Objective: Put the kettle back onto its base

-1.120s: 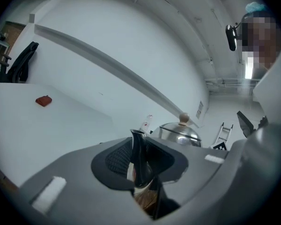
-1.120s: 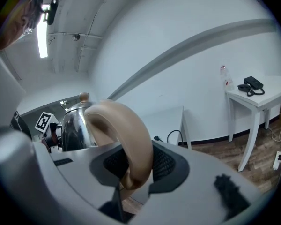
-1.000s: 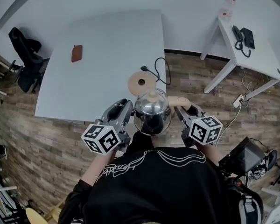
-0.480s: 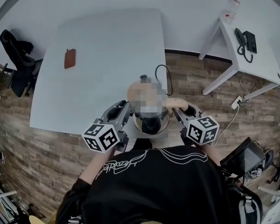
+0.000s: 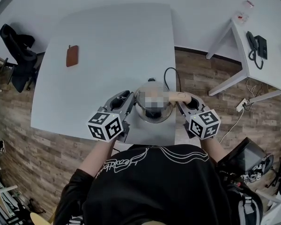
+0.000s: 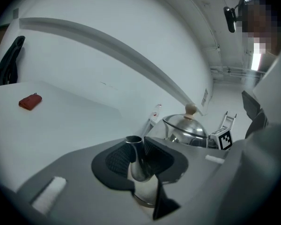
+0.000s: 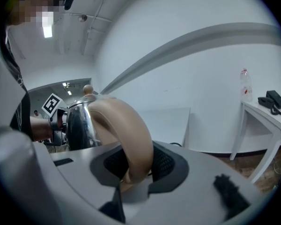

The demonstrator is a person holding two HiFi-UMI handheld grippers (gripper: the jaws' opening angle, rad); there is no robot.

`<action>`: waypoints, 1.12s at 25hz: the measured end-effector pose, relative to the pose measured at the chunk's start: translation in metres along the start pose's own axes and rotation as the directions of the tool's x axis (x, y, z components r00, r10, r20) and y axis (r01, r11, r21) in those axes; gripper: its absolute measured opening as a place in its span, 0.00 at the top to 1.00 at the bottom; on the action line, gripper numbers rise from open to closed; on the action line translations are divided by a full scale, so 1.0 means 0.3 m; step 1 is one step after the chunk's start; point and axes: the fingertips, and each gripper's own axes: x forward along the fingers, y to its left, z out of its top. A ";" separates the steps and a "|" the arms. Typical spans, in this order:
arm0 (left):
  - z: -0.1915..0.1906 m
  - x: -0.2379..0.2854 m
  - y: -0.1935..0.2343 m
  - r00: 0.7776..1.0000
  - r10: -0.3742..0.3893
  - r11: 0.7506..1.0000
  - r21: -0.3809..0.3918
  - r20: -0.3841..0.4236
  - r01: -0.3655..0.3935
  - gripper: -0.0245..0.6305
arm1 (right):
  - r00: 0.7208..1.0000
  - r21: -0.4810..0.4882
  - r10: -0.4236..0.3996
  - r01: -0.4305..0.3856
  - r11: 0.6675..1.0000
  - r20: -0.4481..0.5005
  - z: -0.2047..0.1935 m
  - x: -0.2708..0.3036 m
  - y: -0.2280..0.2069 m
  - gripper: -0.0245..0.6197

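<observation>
The left gripper (image 6: 139,150) is clamped on the steel spout (image 6: 132,157) of the kettle (image 5: 145,112), the spout upright between its black ribbed pads. The right gripper (image 7: 131,165) has the curved beige handle (image 7: 129,125) between its pads; they press on it and are closing a little further. In the head view the two grippers sit at nine and three o'clock of the kettle, which is over the near right corner of the white table (image 5: 107,41). Its base is hidden beneath it, so whether they touch cannot be told. A black cord (image 5: 171,73) loops over the table edge at one o'clock from the kettle. A red-brown pouch (image 5: 72,56) lies on the table at ten o'clock, well apart. At two o'clock, across the wood floor (image 5: 201,74), stands a white desk (image 5: 271,67) with a black phone (image 5: 257,46).
</observation>
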 end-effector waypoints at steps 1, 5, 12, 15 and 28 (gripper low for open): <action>0.002 0.007 0.015 1.000 0.003 1.000 0.009 -0.001 -0.003 0.84 | 1.000 -0.020 -0.005 0.005 1.000 0.003 0.005 0.017 -0.003 0.80; 0.007 0.021 0.052 1.000 0.009 0.999 0.036 0.004 -0.009 0.84 | 1.000 -0.046 -0.020 0.020 0.999 0.002 -0.002 0.064 -0.008 0.80; 0.001 0.028 0.065 1.000 0.021 0.997 0.068 -0.004 -0.020 0.84 | 0.999 -0.014 -0.038 0.038 0.999 -0.006 -0.039 0.087 -0.011 0.80; 0.003 0.033 0.066 1.000 0.023 0.998 0.066 -0.005 -0.022 0.84 | 0.999 -0.007 -0.046 0.046 0.999 -0.008 -0.043 0.090 -0.016 0.80; -0.019 0.053 0.092 1.000 0.029 0.999 0.043 -0.009 -0.029 0.83 | 0.998 0.004 -0.068 0.068 0.998 -0.014 -0.075 0.129 -0.040 0.80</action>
